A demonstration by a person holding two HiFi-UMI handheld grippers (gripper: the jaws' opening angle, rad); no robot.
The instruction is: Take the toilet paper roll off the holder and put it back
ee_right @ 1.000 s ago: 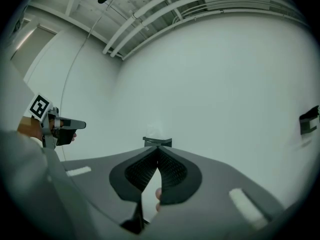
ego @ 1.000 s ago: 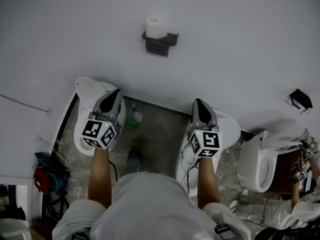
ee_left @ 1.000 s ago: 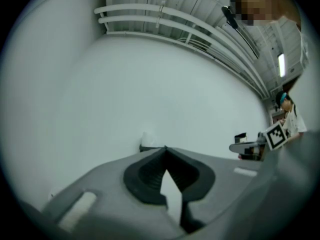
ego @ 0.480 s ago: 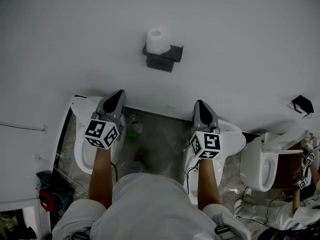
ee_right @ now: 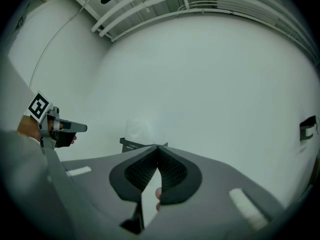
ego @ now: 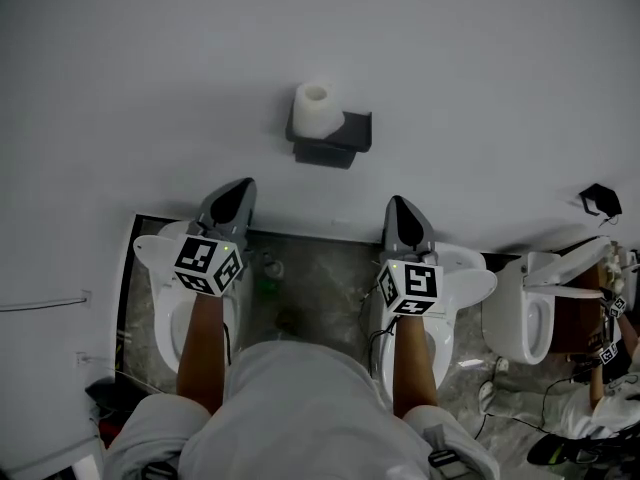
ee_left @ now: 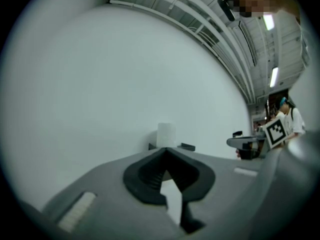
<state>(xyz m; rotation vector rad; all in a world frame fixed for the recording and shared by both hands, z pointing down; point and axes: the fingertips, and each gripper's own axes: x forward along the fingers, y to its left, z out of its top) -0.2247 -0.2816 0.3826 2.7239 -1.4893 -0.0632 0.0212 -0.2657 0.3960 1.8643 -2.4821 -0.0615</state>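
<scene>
A white toilet paper roll (ego: pixel 316 109) stands upright on a black holder (ego: pixel 335 140) fixed to the white wall. My left gripper (ego: pixel 240 190) and right gripper (ego: pixel 400 208) point level at the wall, below and to either side of the holder and well short of it. Both are shut with nothing between the jaws. From the left gripper view, the roll (ee_left: pixel 166 135) shows just above the closed tips of that gripper (ee_left: pixel 165 149), with the holder (ee_left: pixel 187 146) beside it. In the right gripper view the roll (ee_right: pixel 137 130) and holder (ee_right: pixel 131 145) sit left of that gripper's tips (ee_right: pixel 157 147).
Below my arms, white toilets stand along the wall: one on the left (ego: pixel 160 268), one under the right arm (ego: pixel 468 280), one further right (ego: pixel 520 318). A small black fitting (ego: pixel 600 200) hangs on the wall. Another person (ego: pixel 610 348) works at the far right.
Both grippers have moved forward towards the wall, still shut. The roll and holder look larger and nearer, and the toilets have slid further under my arms.
</scene>
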